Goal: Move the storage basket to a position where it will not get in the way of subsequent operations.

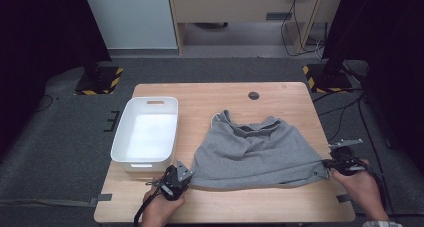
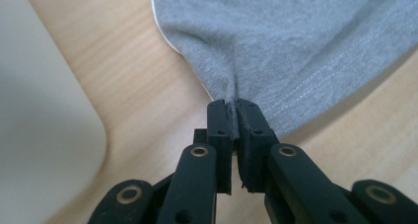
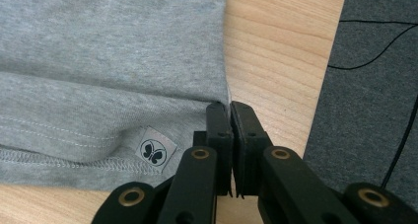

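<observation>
While low: fingers [image 2: 222,118] pinching shirt [image 1: 252,152].

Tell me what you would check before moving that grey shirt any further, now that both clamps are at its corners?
1. Left gripper shut on grey shirt: ok, fabric pinched between jaws.
2. Right gripper holds shirt edge: ok, though only a thin edge is caught.
3. Near hem stretched between grippers: ok.
4. Far part of the shirt smooth: not ok, bunched.
5. White bin apart from shirt: ok.
6. Shirt fully on the table: ok.
</observation>
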### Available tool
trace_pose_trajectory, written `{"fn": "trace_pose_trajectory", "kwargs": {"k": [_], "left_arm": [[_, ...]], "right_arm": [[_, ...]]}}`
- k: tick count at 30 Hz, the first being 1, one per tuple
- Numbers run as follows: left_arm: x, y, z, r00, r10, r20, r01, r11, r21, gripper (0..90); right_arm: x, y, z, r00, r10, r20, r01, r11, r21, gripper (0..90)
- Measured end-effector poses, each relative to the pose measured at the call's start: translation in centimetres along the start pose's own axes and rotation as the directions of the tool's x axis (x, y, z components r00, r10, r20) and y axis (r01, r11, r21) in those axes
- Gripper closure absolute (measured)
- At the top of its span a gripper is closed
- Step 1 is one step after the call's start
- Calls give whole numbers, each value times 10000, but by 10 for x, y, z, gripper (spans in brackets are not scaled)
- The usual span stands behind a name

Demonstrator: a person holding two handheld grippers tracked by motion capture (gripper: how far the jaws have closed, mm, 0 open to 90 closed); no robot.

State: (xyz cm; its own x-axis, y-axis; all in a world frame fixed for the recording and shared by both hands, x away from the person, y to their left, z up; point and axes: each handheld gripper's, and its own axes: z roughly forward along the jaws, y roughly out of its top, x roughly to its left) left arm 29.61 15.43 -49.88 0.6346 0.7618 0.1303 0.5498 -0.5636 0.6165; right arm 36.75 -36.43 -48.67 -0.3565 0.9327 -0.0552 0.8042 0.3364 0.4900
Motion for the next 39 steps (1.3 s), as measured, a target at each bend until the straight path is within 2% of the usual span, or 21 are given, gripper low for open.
{"fn": "trace_pose_trajectory", "kwargs": {"k": [7, 10, 13, 18, 23, 27, 29, 32, 36, 38, 39], "left_arm": [[7, -4, -1, 9996, -238, -152, 236, 9997, -98, 850], [11, -6, -3, 9993, -317, -191, 314, 9994, -129, 850], [10, -8, -5, 9994, -343, -100, 342, 9993, -117, 850], [0, -5, -7, 9996, -90, 261, 92, 9999, -94, 850], [-9, -12, -12, 9986, 227, 482, -234, 9996, 145, 850], [-11, -16, -15, 9984, 280, 494, -288, 9995, 156, 849], [-12, -17, -17, 9985, 405, 360, -411, 9990, 164, 849], [-10, -20, -17, 9984, 424, 371, -433, 9988, 247, 849], [-9, -19, -17, 9986, 327, 413, -333, 9993, 143, 841], [-10, -17, -18, 9987, 294, 410, -294, 9996, -12, 809], [-11, -16, -19, 9988, 275, 400, -271, 9996, -105, 764]], "right_arm": [[10, 3, 11, 9999, -59, -147, 58, 10000, -6, 877], [14, 6, 11, 9996, -185, -192, 185, 9998, -7, 877], [12, 6, 6, 9997, -192, -160, 192, 9998, 47, 878], [1, -8, -8, 10000, -3, -82, 3, 10000, 26, 878], [-5, -22, -18, 10000, 19, 62, -20, 9999, 161, 878], [1, -24, -17, 9998, -107, -177, 110, 9999, 118, 874], [5, -23, -18, 9992, -244, -308, 249, 9996, 153, 874], [9, -22, -20, 9986, -465, -238, 469, 9988, 166, 874], [11, -23, -22, 9986, -483, -235, 487, 9987, 176, 871], [12, -23, -23, 9987, -456, -233, 456, 9990, 24, 855], [12, -23, -25, 9988, -379, -299, 377, 9993, -71, 824]]}}
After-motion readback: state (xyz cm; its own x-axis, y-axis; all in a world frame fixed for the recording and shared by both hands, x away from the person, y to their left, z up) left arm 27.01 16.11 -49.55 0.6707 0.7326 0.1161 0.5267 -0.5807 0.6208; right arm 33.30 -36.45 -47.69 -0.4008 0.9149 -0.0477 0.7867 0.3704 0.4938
